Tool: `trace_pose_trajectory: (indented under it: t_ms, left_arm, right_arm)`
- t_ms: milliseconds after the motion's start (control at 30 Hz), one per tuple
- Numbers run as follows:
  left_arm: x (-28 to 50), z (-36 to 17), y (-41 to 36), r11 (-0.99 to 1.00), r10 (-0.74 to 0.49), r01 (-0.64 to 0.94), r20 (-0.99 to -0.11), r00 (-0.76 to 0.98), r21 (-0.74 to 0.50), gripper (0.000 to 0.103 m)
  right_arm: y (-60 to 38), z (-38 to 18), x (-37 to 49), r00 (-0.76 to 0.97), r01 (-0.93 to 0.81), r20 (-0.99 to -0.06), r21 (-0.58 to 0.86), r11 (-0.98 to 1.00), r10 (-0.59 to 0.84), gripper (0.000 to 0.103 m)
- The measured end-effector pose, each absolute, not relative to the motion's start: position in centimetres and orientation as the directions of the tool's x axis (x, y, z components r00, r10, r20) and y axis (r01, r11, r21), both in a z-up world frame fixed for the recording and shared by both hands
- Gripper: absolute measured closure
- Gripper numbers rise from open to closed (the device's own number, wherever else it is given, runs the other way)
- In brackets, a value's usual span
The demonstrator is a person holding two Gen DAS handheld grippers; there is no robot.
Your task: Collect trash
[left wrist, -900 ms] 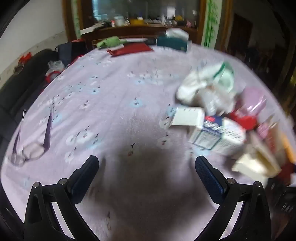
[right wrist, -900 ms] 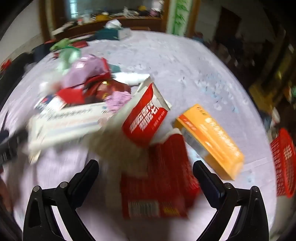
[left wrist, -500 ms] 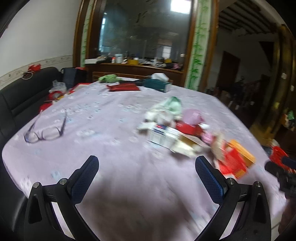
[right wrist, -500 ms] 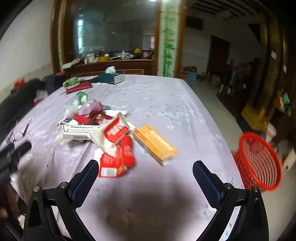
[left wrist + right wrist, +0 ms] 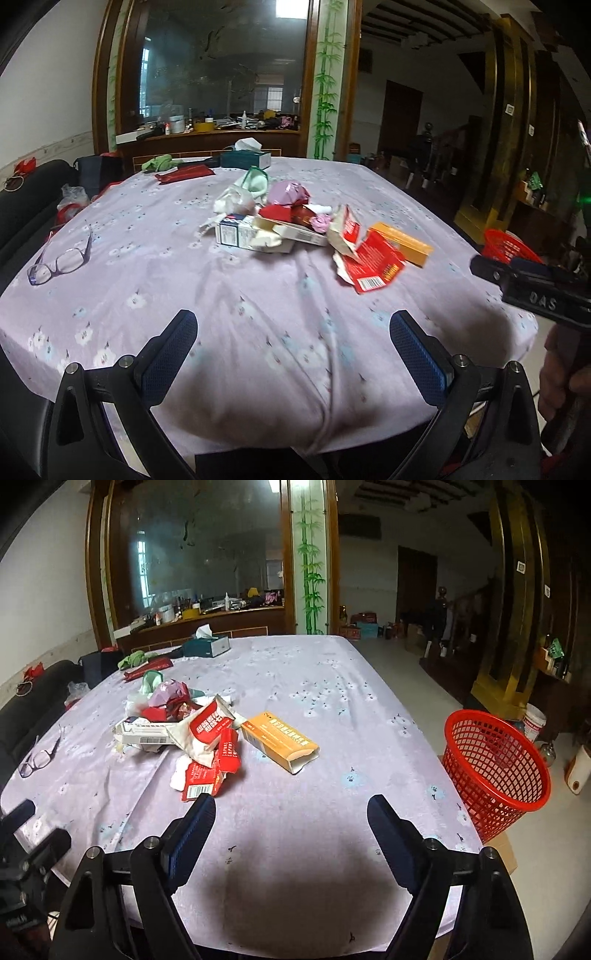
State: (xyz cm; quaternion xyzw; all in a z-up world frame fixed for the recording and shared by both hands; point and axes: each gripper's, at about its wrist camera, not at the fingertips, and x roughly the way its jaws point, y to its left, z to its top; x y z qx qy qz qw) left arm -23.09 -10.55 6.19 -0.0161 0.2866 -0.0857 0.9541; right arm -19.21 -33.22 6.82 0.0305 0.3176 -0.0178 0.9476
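A heap of trash [image 5: 291, 218] [image 5: 177, 716] lies mid-table: white cartons, red wrappers, a pink crumpled bag and a torn red box [image 5: 373, 266] [image 5: 210, 771]. Beside it rests an orange box [image 5: 402, 242] [image 5: 279, 742]. A red mesh basket [image 5: 495, 768] [image 5: 506, 249] stands on the floor off the table's right edge. My left gripper [image 5: 293, 349] is open above the near tablecloth, well short of the heap. The right gripper [image 5: 291, 829] is also open and empty near the front edge, with the torn red box just beyond its left finger.
The table wears a lilac flowered cloth [image 5: 332, 686]. Glasses [image 5: 61, 262] [image 5: 37, 758] lie at the left. A teal tissue box [image 5: 207, 646], a green cloth and a red pouch sit at the far end. A black sofa [image 5: 26, 206] runs along the left side.
Both grippers have pulled back and up from the heap, so the whole table and basket now show. Both stay open and empty.
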Motion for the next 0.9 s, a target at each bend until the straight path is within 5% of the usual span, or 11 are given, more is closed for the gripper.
trace_pose_trajectory:
  t_ms: [900]
  left_arm:
    - [-22.8, 6.7, -10.5, 0.99, -0.12, 0.14, -0.504, 0.856, 0.003, 0.0]
  right_arm:
    - [-31.8, 6.7, -19.9, 0.812, 0.055, -0.578, -0.063, 0.997, -0.081, 0.02]
